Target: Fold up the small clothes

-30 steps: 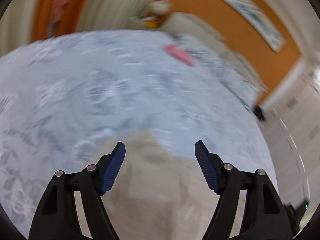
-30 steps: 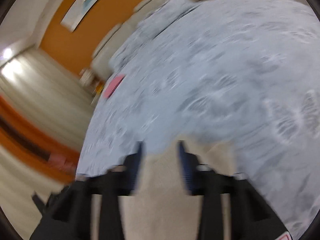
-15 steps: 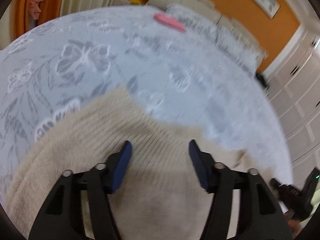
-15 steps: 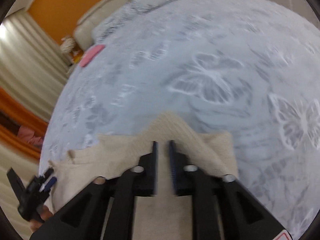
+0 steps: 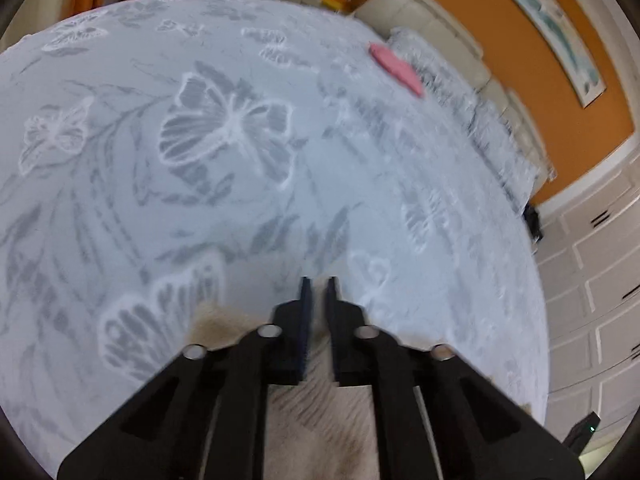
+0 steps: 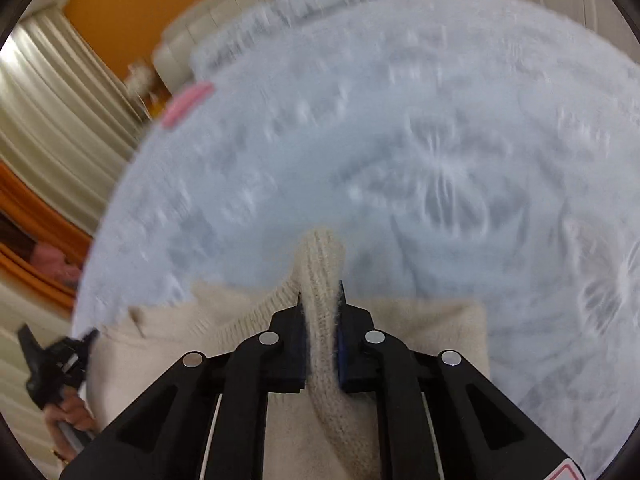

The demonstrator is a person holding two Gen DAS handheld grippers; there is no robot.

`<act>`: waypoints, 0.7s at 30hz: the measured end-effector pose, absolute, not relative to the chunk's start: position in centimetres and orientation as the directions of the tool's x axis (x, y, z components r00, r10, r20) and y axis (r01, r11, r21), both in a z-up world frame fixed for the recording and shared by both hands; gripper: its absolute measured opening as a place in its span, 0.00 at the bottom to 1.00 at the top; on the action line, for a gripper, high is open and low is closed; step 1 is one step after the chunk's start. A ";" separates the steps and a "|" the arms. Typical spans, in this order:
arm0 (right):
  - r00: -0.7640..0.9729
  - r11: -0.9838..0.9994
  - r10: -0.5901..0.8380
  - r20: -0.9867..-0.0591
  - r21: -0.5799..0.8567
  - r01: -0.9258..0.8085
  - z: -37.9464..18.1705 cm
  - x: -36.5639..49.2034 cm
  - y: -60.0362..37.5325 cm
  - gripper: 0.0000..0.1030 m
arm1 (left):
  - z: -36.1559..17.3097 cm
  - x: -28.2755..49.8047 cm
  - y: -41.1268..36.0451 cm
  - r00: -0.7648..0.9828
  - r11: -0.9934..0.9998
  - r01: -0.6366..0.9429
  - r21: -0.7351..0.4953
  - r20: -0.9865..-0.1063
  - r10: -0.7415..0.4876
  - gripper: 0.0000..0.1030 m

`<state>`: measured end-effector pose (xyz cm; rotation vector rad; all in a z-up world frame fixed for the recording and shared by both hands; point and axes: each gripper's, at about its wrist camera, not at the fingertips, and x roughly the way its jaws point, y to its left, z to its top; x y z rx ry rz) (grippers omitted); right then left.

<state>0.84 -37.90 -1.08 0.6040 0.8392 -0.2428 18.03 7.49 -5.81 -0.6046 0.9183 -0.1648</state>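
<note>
On the butterfly-print bedspread (image 6: 460,128), right gripper (image 6: 320,296) pinches a ridge of cream knit sweater (image 6: 320,256); left gripper (image 5: 318,284) has snapped closed over its edge. Pink item (image 5: 396,70) at two o'clock; no legible writing.

A bed is covered by a pale blue bedspread (image 5: 240,168) printed with grey and white butterflies. A flat pink item (image 5: 396,70) is laid near its far edge. Beyond it, a cream padded headboard (image 5: 436,28) is set against an orange wall (image 5: 532,92), on which a framed picture (image 5: 548,28) is hung. Pale curtains (image 6: 52,120) are seen at the side.
</note>
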 end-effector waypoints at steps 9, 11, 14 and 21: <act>0.621 0.791 -0.016 -0.783 0.370 0.487 -2.2 1.5 -39.5 0.22 | -5.8 18.3 7.9 0.621 0.837 -0.177 -0.517 -0.718 -0.313 0.00; 0.669 0.817 -0.070 -0.740 0.342 0.464 0.8 0.2 -37.9 0.22 | -2.6 16.3 7.0 0.658 0.844 -0.078 -0.531 -0.663 -0.356 0.00; 0.666 0.877 0.113 -0.738 0.389 0.282 2.3 0.3 -33.3 0.13 | -0.3 13.3 4.0 0.595 0.831 0.054 -0.554 -0.650 -0.472 0.11; 0.483 0.953 0.205 -0.851 0.285 0.098 -4.3 5.3 -24.4 0.00 | -6.6 13.3 -1.6 0.413 0.874 0.050 -0.484 -0.786 -0.459 0.10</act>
